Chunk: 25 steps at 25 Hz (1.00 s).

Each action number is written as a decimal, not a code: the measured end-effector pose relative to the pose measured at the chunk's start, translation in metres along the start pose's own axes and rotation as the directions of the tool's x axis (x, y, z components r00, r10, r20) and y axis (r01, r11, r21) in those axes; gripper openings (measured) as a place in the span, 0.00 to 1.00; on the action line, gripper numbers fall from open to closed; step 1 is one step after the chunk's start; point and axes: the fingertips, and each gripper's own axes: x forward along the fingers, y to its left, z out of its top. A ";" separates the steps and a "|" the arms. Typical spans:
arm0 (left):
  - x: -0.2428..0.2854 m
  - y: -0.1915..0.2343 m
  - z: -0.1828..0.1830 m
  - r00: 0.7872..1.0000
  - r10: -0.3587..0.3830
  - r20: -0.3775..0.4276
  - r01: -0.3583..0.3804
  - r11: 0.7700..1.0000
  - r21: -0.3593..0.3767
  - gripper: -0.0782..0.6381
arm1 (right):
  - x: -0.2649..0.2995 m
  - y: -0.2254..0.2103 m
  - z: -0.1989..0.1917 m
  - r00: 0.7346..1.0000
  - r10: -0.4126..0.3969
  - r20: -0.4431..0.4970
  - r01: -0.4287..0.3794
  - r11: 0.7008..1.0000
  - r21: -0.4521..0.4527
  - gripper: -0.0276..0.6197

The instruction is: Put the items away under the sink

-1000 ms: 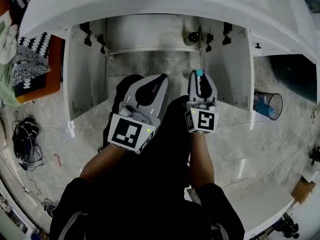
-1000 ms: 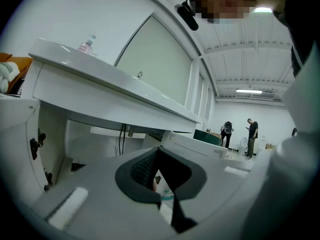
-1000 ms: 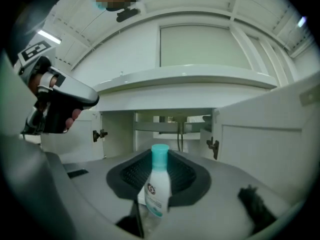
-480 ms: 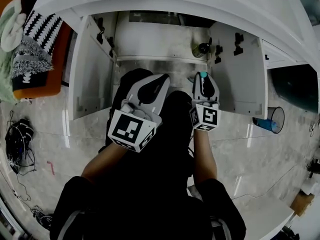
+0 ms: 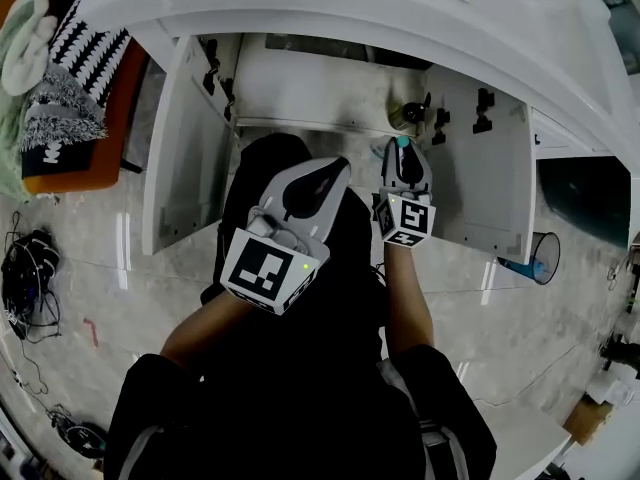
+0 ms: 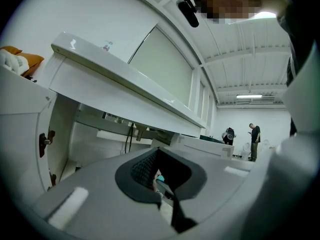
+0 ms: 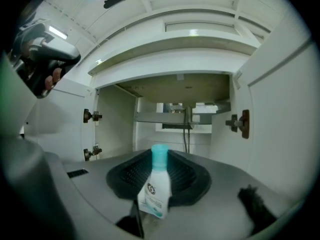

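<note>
Cabinet [image 7: 117, 126] under the sink is wide open, so its front is free to go straight in. The left door [image 5: 183, 158] and right door [image 5: 492, 173] are swung out and wall the approach on either side. The counter edge [image 5: 330, 13] overhangs the cabinet's top and caps the headroom. Inside, hinges [image 7: 91, 116] stick out off the side walls, a crossbar [image 7: 160, 117] runs along the back, and a thin pipe [image 7: 188, 129] drops down mid-back. Some dark rounded thing [image 5: 408, 115] sits at the cabinet's right rear, can't tell what. The right gripper [image 5: 401, 152], bottle [image 7: 154, 184] clamped upright, is at the cabinet's mouth on the right half.
</note>
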 end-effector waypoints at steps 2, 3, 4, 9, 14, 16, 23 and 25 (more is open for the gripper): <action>0.006 0.003 -0.002 1.000 0.016 -0.022 -0.017 1.000 -0.012 0.12 | 0.013 -0.002 -0.006 1.000 0.019 -0.007 -0.019 1.000 0.001 0.21; 0.009 0.005 -0.002 0.999 0.026 -0.031 -0.026 0.999 -0.018 0.12 | 0.019 -0.004 -0.009 1.000 0.027 -0.007 -0.027 1.000 -0.001 0.21; 0.013 0.007 -0.001 0.999 0.037 -0.034 -0.038 0.999 -0.024 0.12 | 0.026 -0.006 -0.011 0.999 0.034 -0.006 -0.034 0.999 -0.005 0.21; 0.025 0.014 -0.002 0.995 0.089 -0.035 -0.090 0.996 -0.029 0.12 | 0.054 -0.015 -0.032 0.998 0.066 -0.017 -0.066 0.998 -0.006 0.21; 0.038 0.015 -0.008 0.993 0.112 -0.040 -0.114 0.993 -0.033 0.12 | 0.075 -0.025 -0.054 0.997 0.070 -0.022 -0.069 0.998 0.010 0.21; 0.041 0.014 -0.011 0.992 0.115 -0.043 -0.117 0.993 -0.033 0.12 | 0.082 -0.030 -0.062 0.998 0.066 -0.022 -0.066 0.998 0.007 0.21; 0.044 0.013 -0.018 0.991 0.120 -0.058 -0.124 0.991 -0.053 0.12 | 0.107 -0.038 -0.092 0.998 0.052 -0.031 -0.052 0.999 0.005 0.21; 0.043 0.013 -0.020 0.990 0.126 -0.067 -0.129 0.990 -0.055 0.12 | 0.112 -0.037 -0.102 0.997 0.060 -0.040 -0.061 0.998 0.001 0.21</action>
